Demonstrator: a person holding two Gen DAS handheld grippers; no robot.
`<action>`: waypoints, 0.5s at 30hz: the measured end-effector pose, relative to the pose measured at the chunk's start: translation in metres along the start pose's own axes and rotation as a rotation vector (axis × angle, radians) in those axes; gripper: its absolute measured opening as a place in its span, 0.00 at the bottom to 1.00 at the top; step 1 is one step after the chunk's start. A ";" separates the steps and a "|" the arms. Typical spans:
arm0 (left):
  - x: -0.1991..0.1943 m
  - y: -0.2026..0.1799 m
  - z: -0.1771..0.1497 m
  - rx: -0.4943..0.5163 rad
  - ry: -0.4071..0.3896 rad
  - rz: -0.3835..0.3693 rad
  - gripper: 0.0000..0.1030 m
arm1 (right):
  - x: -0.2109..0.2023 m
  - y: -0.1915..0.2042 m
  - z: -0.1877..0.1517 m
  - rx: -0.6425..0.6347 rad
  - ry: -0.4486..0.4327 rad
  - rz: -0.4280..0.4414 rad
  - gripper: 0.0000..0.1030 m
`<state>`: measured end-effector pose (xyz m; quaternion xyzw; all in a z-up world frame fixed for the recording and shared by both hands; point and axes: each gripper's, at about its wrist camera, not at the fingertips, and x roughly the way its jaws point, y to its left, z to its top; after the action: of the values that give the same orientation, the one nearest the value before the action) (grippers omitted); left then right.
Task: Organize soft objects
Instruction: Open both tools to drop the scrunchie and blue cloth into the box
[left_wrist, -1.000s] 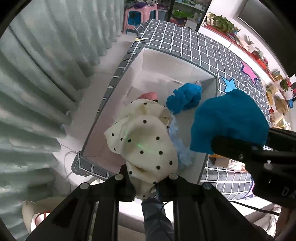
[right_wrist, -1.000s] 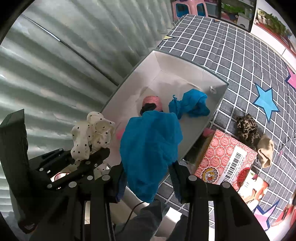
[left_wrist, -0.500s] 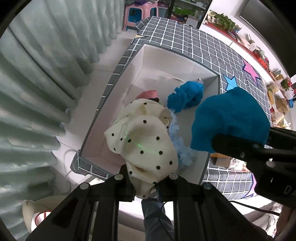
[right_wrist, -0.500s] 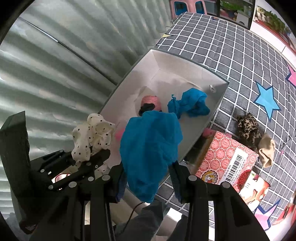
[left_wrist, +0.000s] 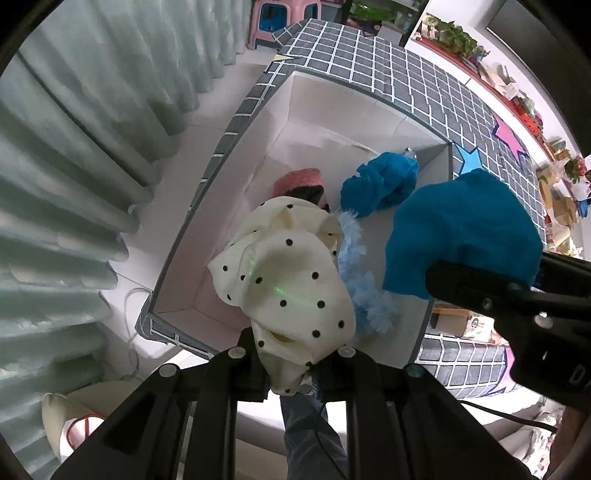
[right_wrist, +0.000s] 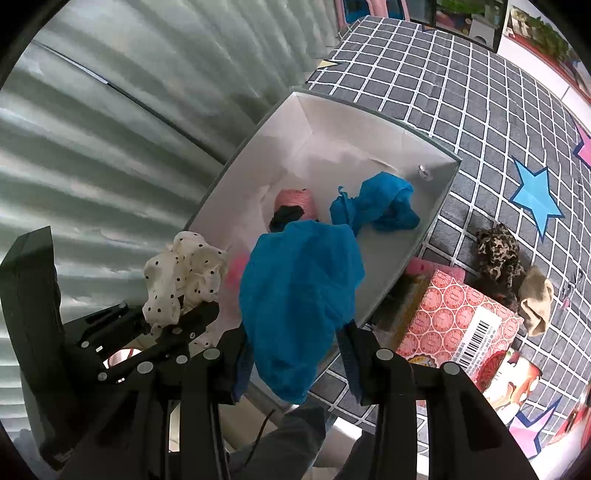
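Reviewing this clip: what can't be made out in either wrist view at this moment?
- Left wrist view: the polka-dot cloth in the left tool hides part of the box floor and most of the light blue fluffy item.
- Right wrist view: the blue cloth in the right tool covers the box's near end and part of a pink item.
- The small object in the box's far corner is too small to identify.

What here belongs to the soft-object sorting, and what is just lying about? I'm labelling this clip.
Job: polka-dot cloth in left gripper; blue cloth in right gripper; white box; leopard-print cloth; beige cloth.
Lying about: red carton; pink stool.
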<state>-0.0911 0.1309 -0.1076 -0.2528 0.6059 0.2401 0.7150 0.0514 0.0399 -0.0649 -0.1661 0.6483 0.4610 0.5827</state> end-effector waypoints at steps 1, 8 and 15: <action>0.001 0.000 0.000 0.000 0.004 -0.001 0.17 | 0.001 0.000 0.001 0.000 0.003 -0.001 0.42; 0.008 -0.003 0.003 0.003 0.016 0.007 0.28 | 0.010 -0.002 0.007 0.002 0.019 -0.013 0.42; 0.010 -0.001 0.004 -0.003 0.014 0.007 0.60 | 0.013 -0.004 0.011 0.007 0.028 -0.015 0.47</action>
<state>-0.0861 0.1328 -0.1174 -0.2538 0.6115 0.2416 0.7094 0.0579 0.0509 -0.0771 -0.1756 0.6567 0.4520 0.5776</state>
